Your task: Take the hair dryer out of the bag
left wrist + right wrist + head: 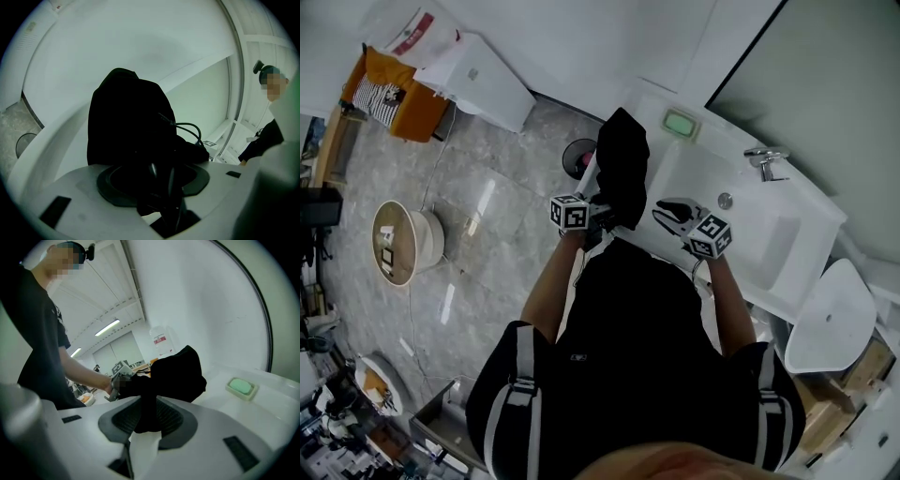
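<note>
A black bag stands on the left end of the white washbasin counter. It fills the middle of the left gripper view and shows in the right gripper view. My left gripper is at the bag's near edge, its jaws shut on dark bag fabric. A dark cord loops out of the bag on the right. The hair dryer itself is hidden. My right gripper stands open just right of the bag, and a black strip of the bag hangs loosely between its jaws.
A green soap in a white dish lies behind the bag. The basin and its faucet lie to the right. A white toilet stands further right. A small dark bin and a round table are on the floor to the left.
</note>
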`<action>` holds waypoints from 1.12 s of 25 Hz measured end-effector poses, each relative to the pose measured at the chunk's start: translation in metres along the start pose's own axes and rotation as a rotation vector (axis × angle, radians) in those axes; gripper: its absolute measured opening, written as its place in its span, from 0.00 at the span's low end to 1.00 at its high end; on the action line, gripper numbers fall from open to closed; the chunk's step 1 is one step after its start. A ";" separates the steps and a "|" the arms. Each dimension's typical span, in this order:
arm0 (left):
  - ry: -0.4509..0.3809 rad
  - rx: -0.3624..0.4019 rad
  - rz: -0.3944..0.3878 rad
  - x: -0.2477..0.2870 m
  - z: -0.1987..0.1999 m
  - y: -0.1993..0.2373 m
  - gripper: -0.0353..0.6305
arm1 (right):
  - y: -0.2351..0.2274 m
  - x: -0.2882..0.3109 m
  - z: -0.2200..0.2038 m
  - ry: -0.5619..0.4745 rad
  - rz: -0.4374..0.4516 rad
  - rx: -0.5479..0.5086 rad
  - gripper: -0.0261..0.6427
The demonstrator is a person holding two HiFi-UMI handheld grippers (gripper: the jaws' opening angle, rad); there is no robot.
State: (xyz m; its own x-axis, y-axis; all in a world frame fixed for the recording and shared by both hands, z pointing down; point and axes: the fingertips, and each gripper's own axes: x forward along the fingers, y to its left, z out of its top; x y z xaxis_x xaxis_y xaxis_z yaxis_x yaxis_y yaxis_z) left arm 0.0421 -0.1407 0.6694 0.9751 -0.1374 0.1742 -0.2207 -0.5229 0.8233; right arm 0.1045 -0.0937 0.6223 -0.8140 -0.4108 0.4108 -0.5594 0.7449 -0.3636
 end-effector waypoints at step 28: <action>0.016 0.117 -0.179 -0.044 -0.061 -0.119 0.35 | -0.018 -0.028 0.114 -0.260 0.163 0.047 0.47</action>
State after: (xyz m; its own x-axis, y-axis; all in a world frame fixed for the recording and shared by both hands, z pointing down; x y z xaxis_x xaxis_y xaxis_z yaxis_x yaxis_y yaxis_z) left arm 0.0270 -0.0213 0.5962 0.9990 -0.0202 0.0400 -0.0438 -0.6316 0.7740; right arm 0.1193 -0.1553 0.5221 -0.9031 -0.4129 0.1182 -0.4196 0.7896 -0.4477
